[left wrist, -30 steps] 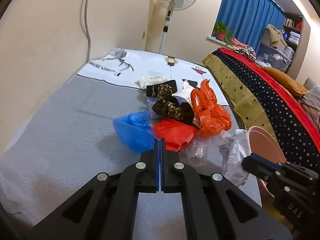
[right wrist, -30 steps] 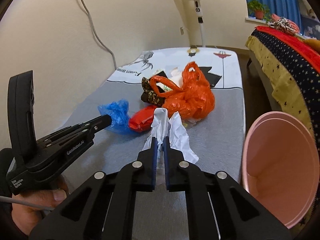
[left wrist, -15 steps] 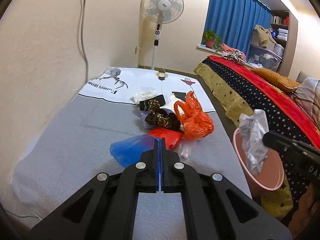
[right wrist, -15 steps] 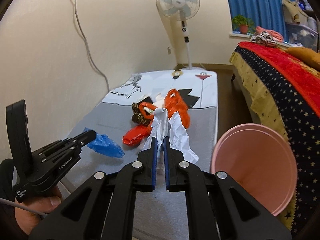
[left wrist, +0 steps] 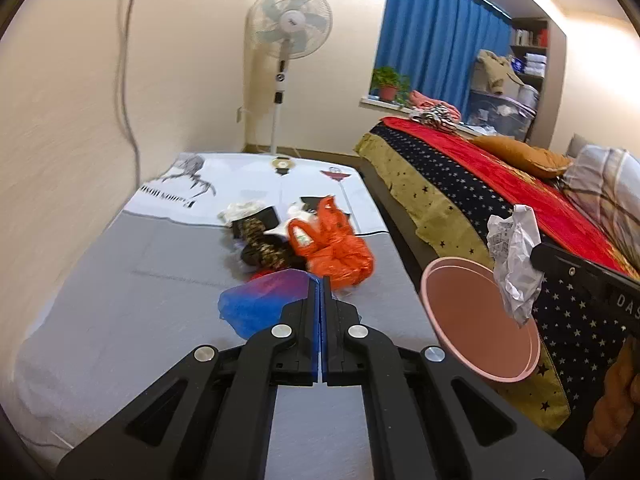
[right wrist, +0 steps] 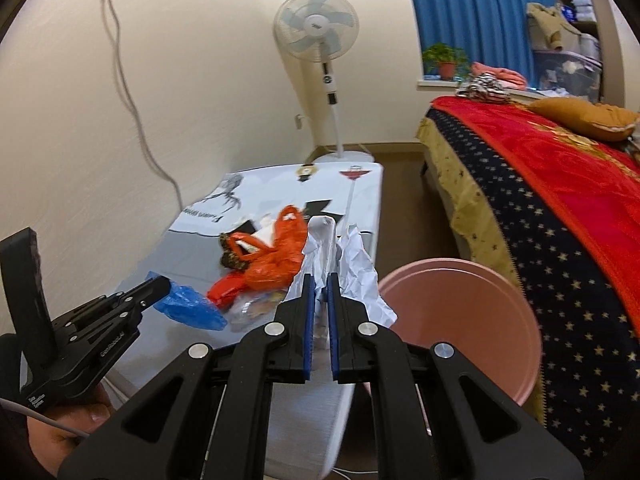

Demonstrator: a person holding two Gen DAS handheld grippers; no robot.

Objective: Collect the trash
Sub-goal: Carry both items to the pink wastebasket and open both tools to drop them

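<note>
**Entry: trash collection, transfer to bin**

- Right hand-held gripper (right wrist: 319, 280): jaws narrow, clamped on a crumpled white paper (right wrist: 352, 268) that hangs above the near rim of the pink bin (right wrist: 480, 320).
- Left hand-held gripper (left wrist: 319, 284): jaws fully closed, pinching a blue plastic bag (left wrist: 256, 304) lifted over the near edge of the mattress (left wrist: 120, 300).
- Hazard: the paper hangs at the rim, not over the middle; released here it would likely catch the lip and drop to the floor between mattress and bed (right wrist: 560, 208).
- Hazard: the blue bag is thin and held by an edge; it could slip out.
- Remaining on the mattress, mid-surface: orange plastic bag (left wrist: 336, 248), red bag (right wrist: 224, 292), clear wrapper (right wrist: 256, 308), dark patterned cloth (left wrist: 260, 248).
- Surroundings: standing fan (left wrist: 288, 32) beyond the far end, blue curtain (left wrist: 440, 40), wall cable (right wrist: 132, 100).
- Obstruction: nothing stands between either load and the bin; the two grippers would crowd over its mouth.
</note>
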